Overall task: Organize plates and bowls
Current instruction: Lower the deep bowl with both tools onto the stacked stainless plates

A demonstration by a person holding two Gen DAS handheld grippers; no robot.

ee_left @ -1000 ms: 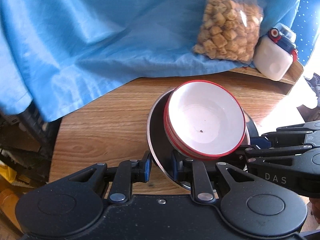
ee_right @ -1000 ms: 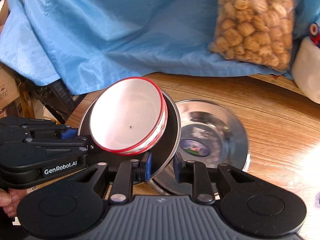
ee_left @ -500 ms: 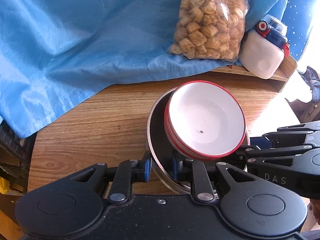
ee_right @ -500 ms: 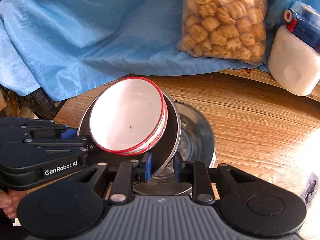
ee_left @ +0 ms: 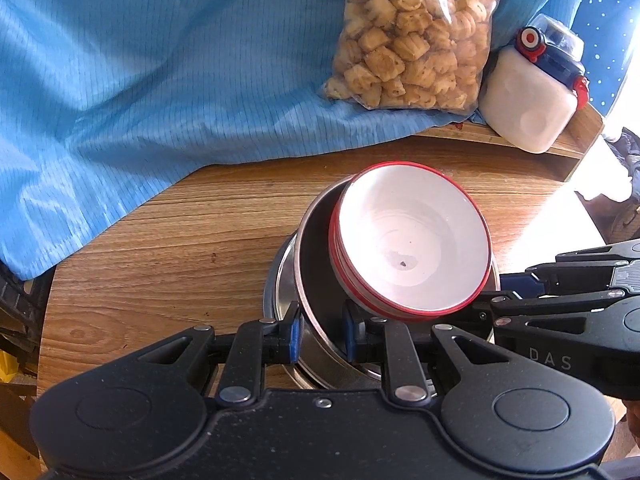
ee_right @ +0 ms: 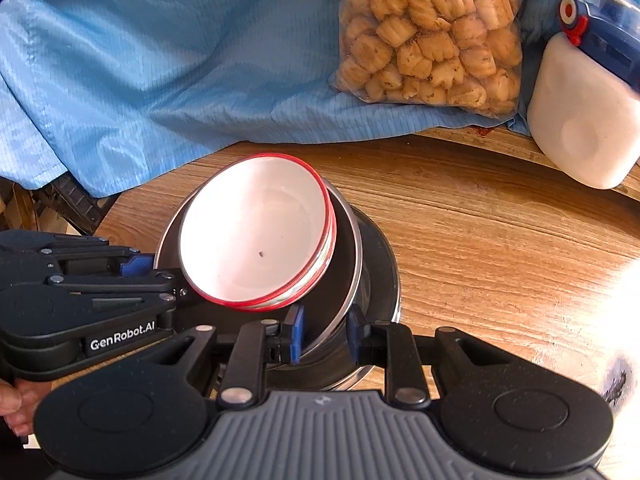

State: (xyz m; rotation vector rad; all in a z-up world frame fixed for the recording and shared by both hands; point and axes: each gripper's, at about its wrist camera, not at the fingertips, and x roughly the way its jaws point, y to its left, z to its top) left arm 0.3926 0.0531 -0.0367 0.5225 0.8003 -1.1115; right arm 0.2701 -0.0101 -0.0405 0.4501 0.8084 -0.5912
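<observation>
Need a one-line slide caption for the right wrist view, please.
Both grippers hold a metal plate carrying red-rimmed white bowls over another plate.

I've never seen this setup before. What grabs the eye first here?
A white bowl with red rim sits tilted inside a steel plate, which two black grippers pinch at its edge over a wooden table. Behind, a bag of snacks rests on blue cloth.

You had two steel plates, one stacked over the other. You had red-rimmed white bowls nested together; at least two rims showed, though the exact number could not be told. You had one bag of snacks, one white bottle, one blue cloth and one table.
</observation>
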